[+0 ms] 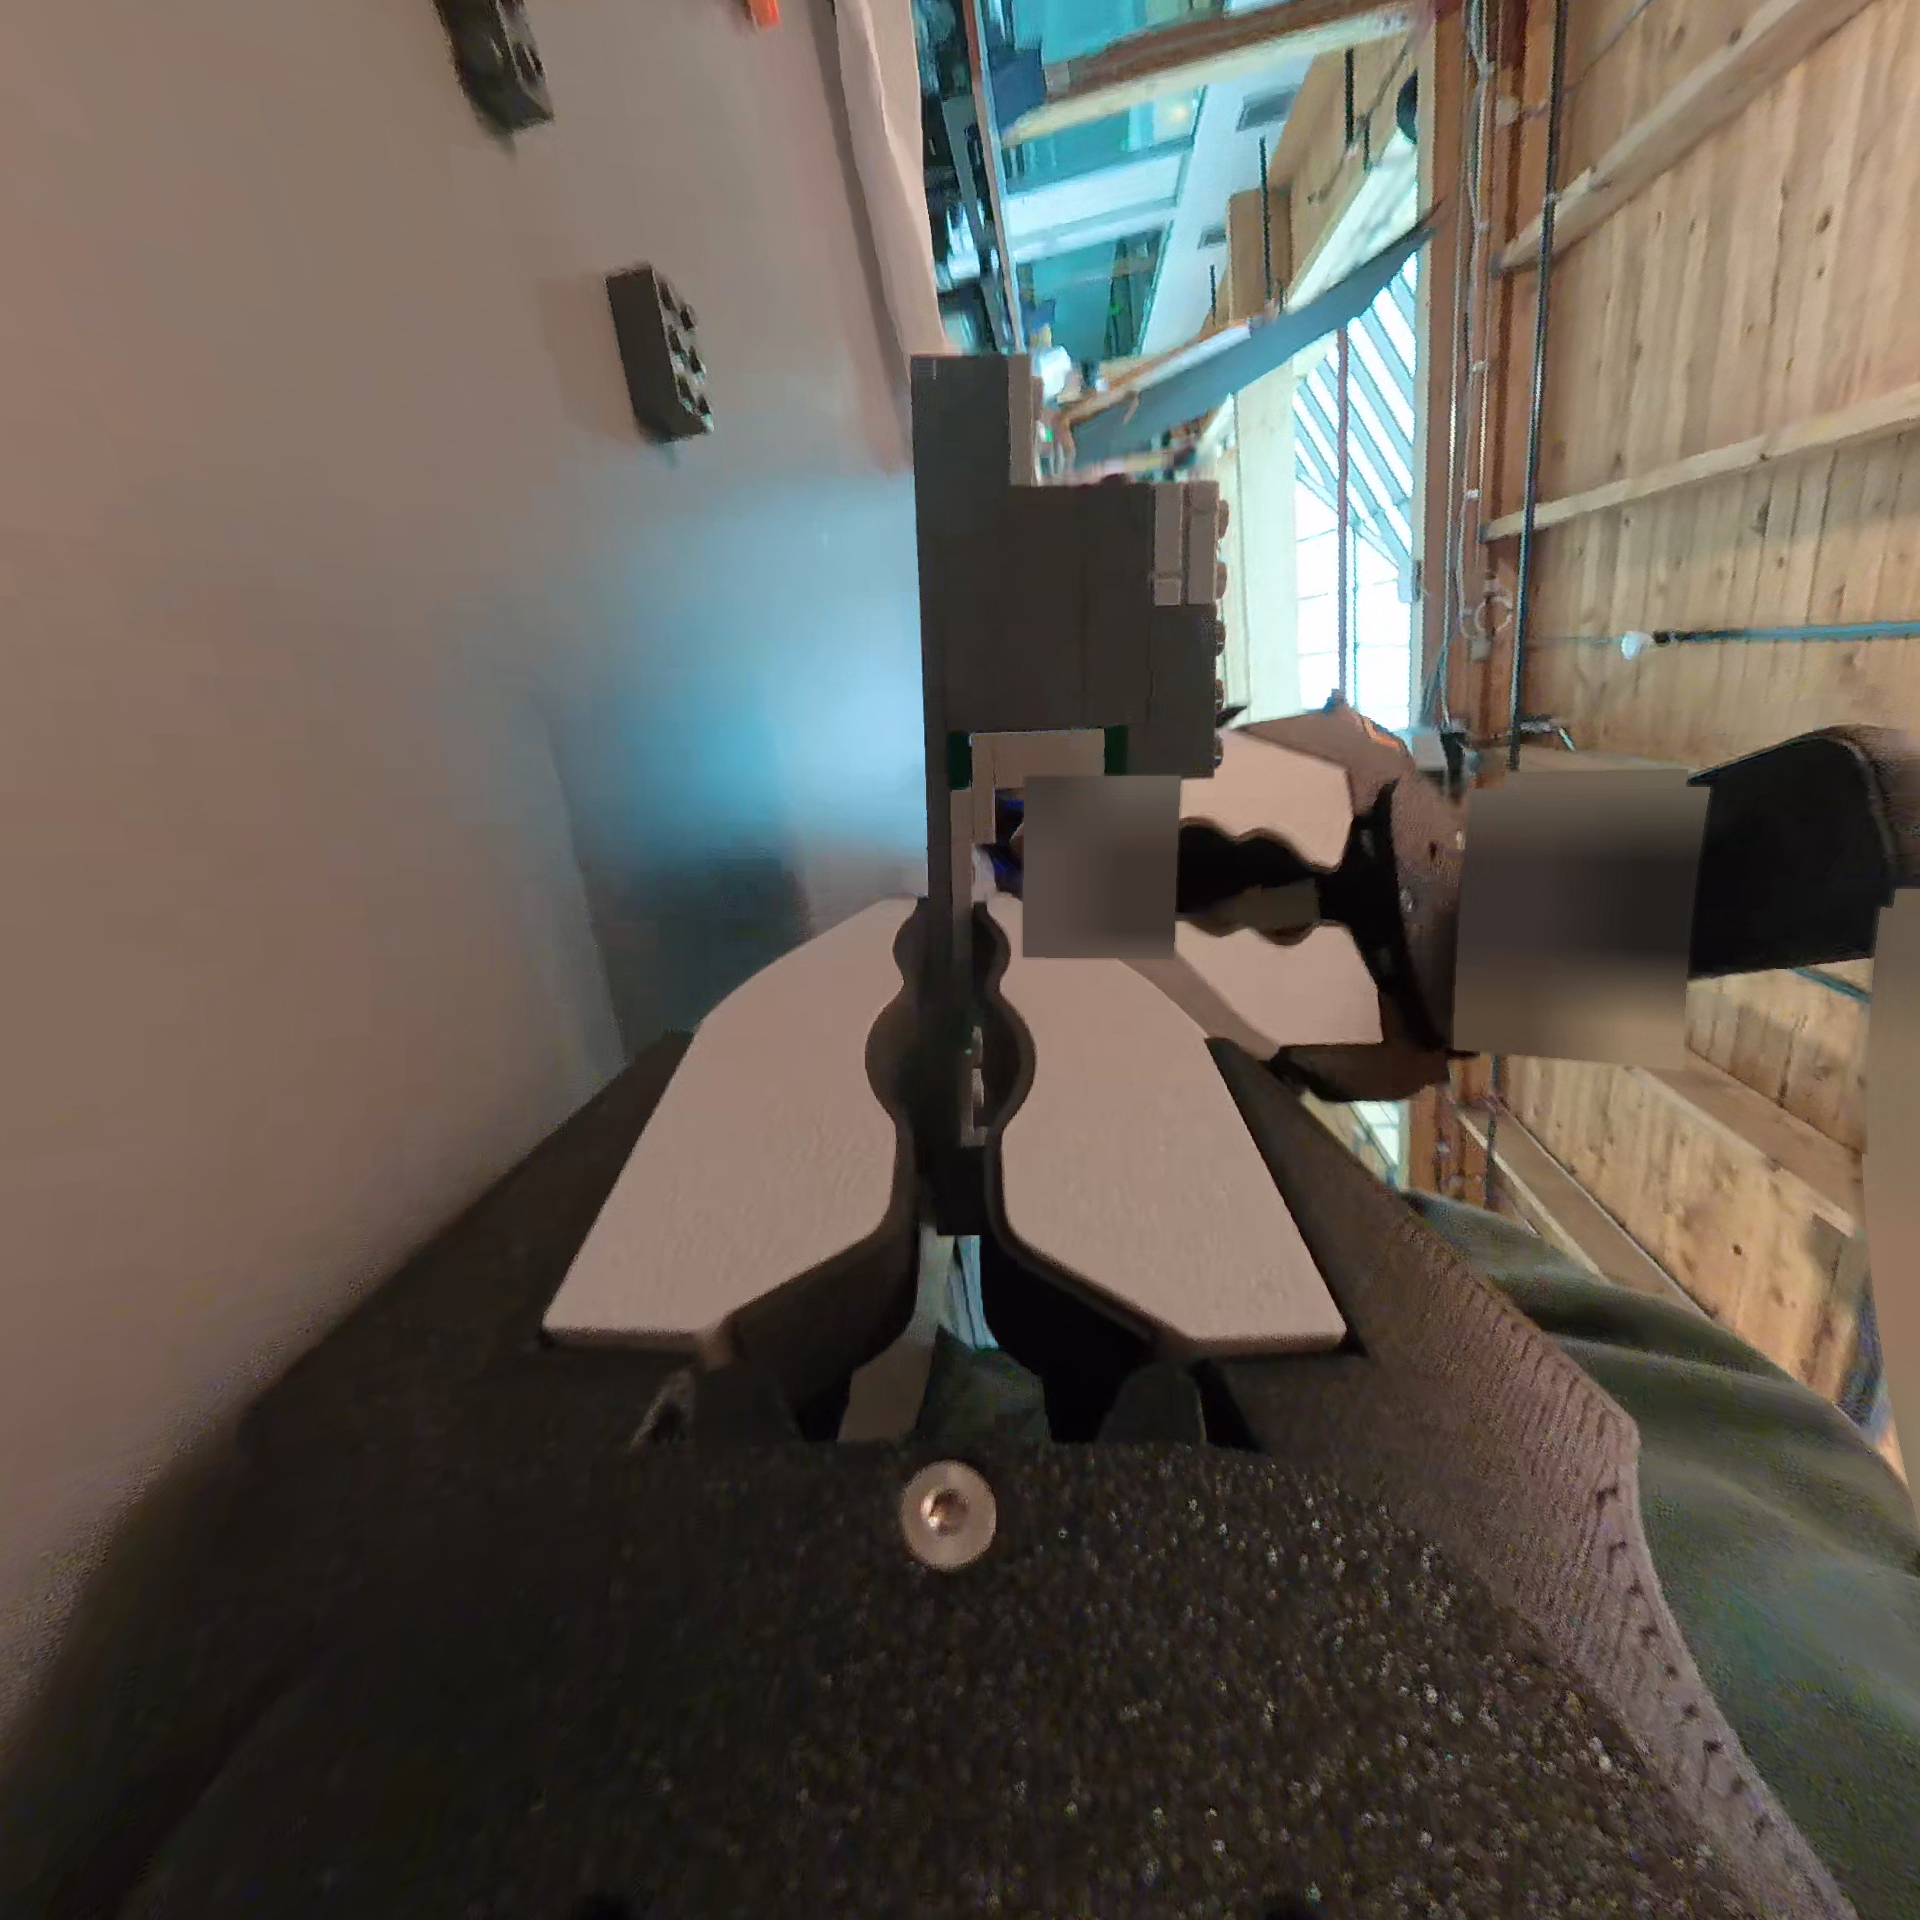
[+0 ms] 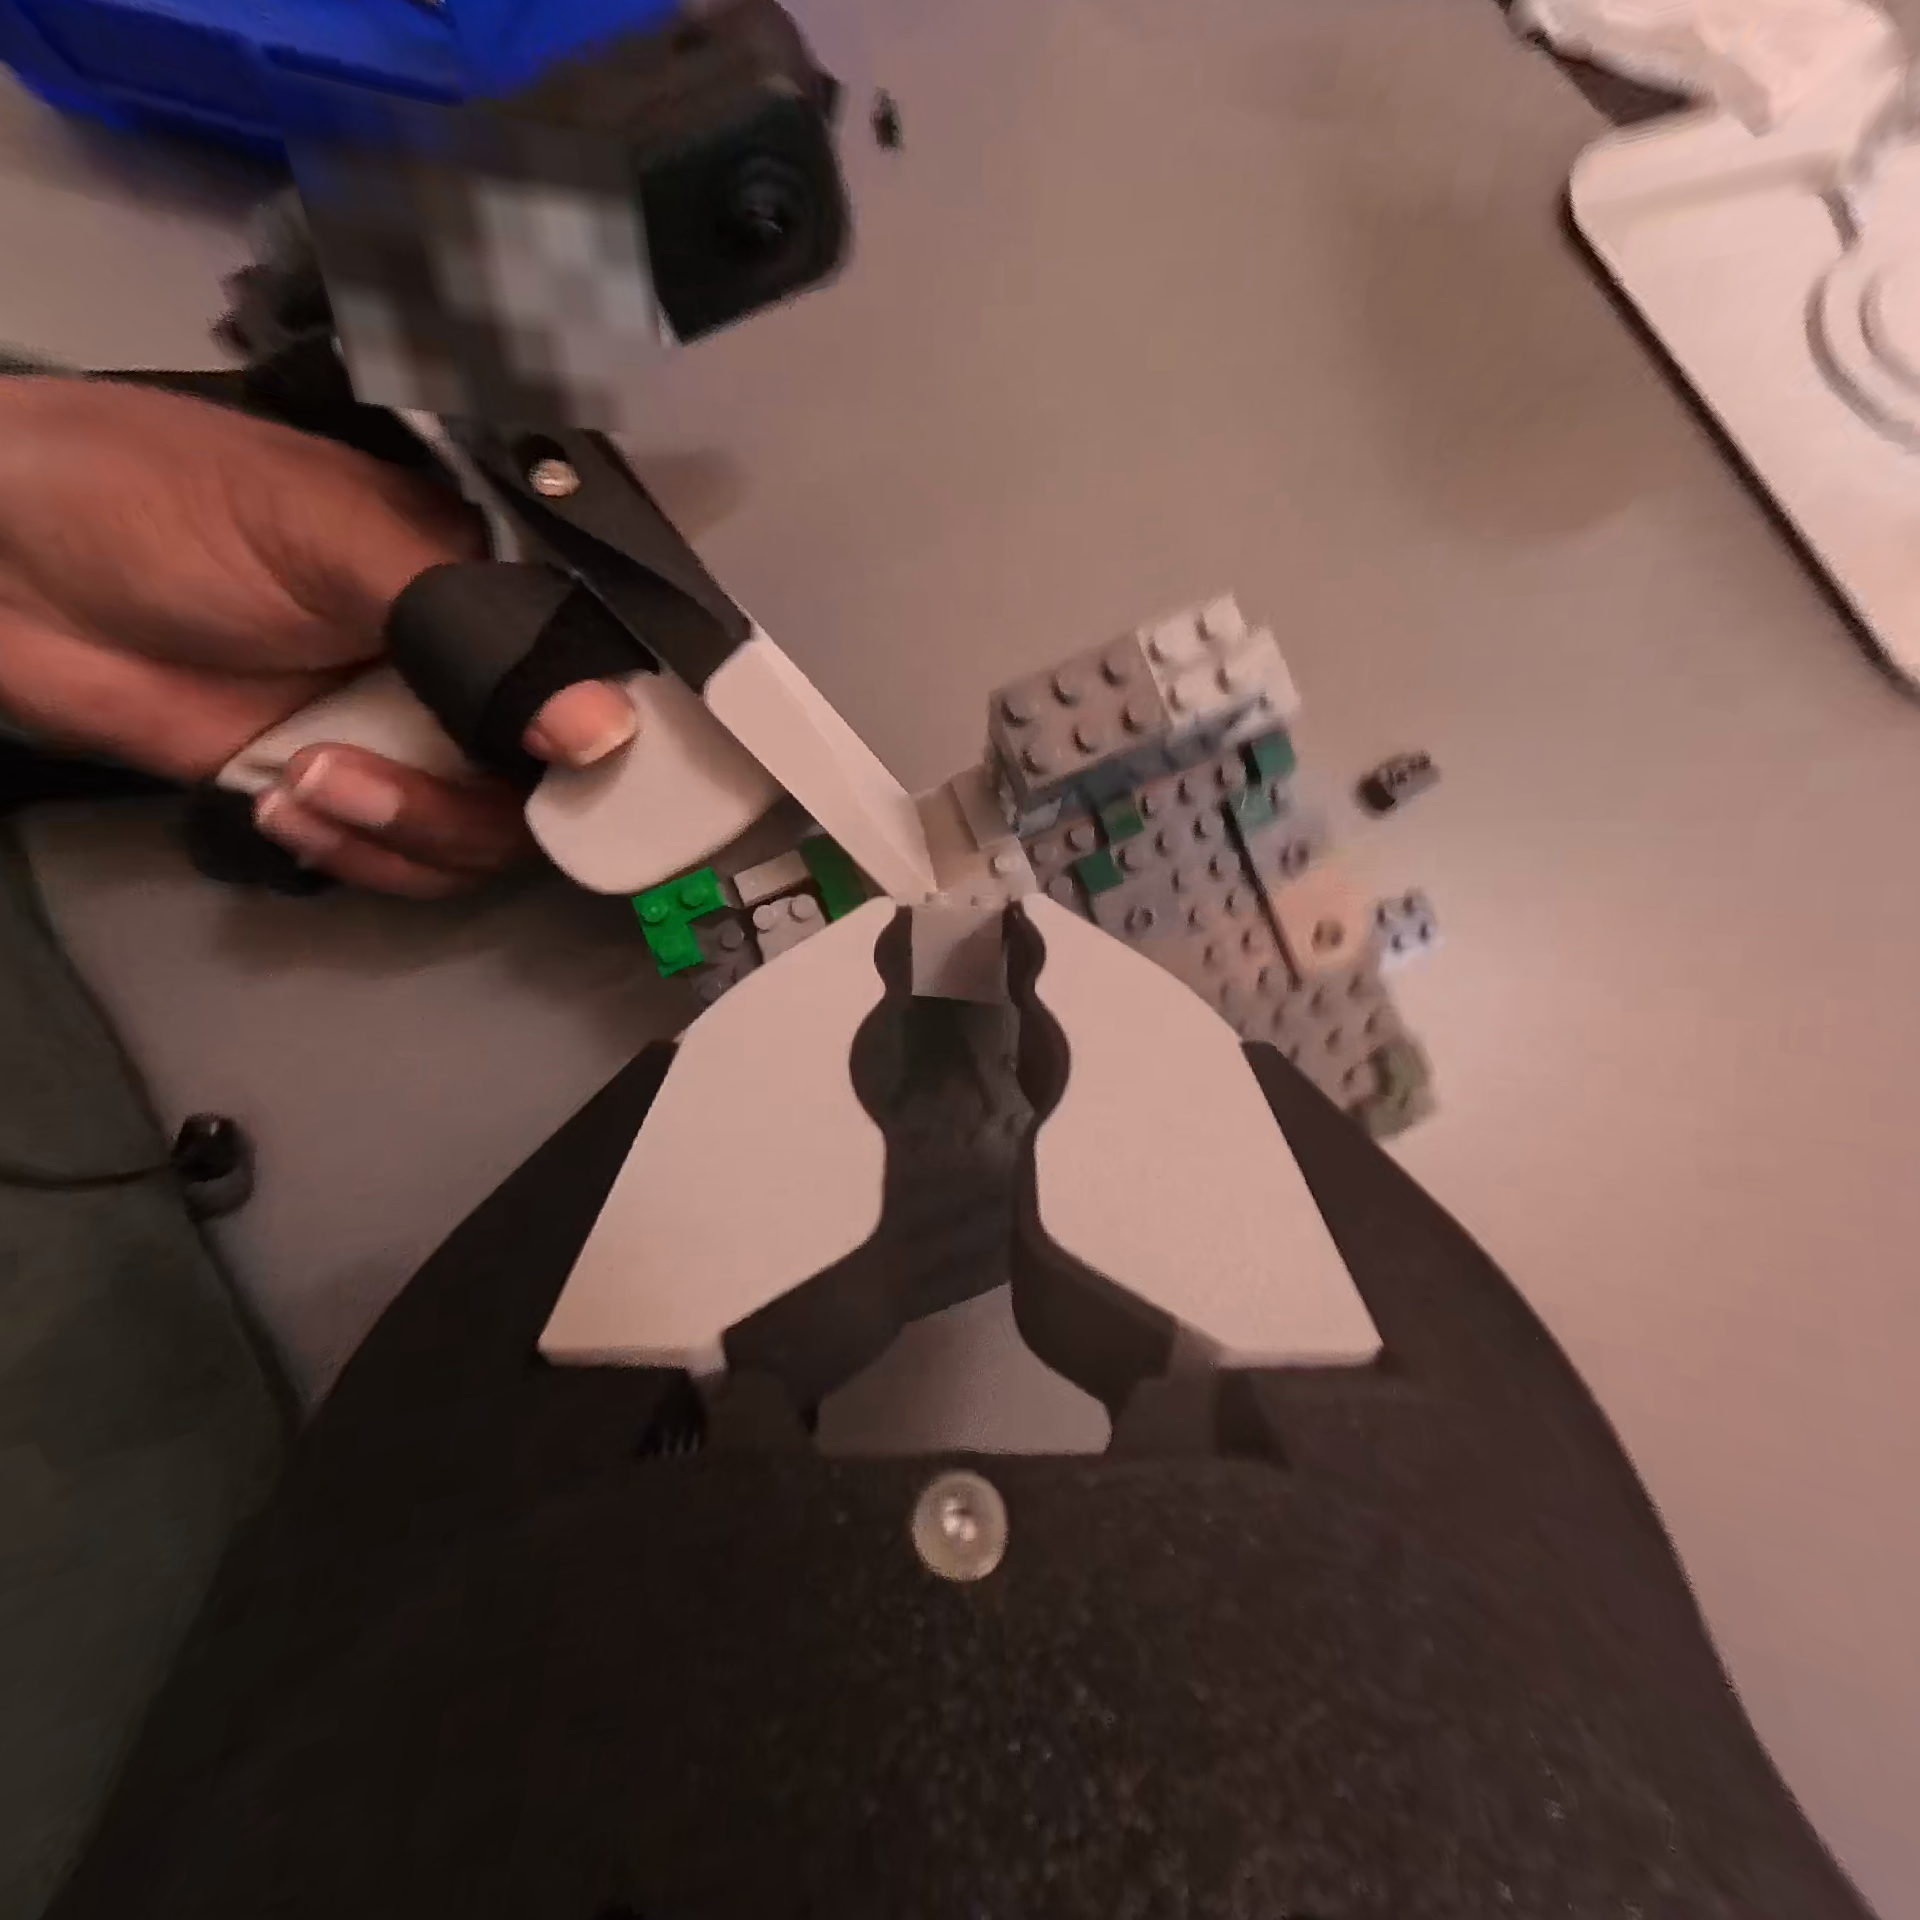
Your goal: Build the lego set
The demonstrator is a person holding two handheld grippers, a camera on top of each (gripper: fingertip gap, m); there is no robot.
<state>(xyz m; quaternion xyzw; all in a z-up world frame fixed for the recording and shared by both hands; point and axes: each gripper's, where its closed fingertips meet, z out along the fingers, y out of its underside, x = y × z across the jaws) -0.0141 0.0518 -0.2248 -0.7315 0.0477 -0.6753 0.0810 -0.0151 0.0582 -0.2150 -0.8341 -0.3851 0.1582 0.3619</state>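
Left tool (image 1: pixel 951 1039) clamped on grey lego build's (image 1: pixel 1039 582) plate, steadying it; right tool (image 2: pixel 961 925) pinched on a pale piece (image 2: pixel 956 951), for pressing on.

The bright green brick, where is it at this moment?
In the right wrist view, the bright green brick lies at the left end of the grey lego build, just below the left hand-held gripper.

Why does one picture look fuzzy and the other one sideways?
Right wrist view: motion blur smears the lego model and the hand; only the right gripper looks fairly sharp. Left wrist view: the camera is rolled sideways, so the table stands upright; a bluish glare sits on it, and the loose bricks look soft.
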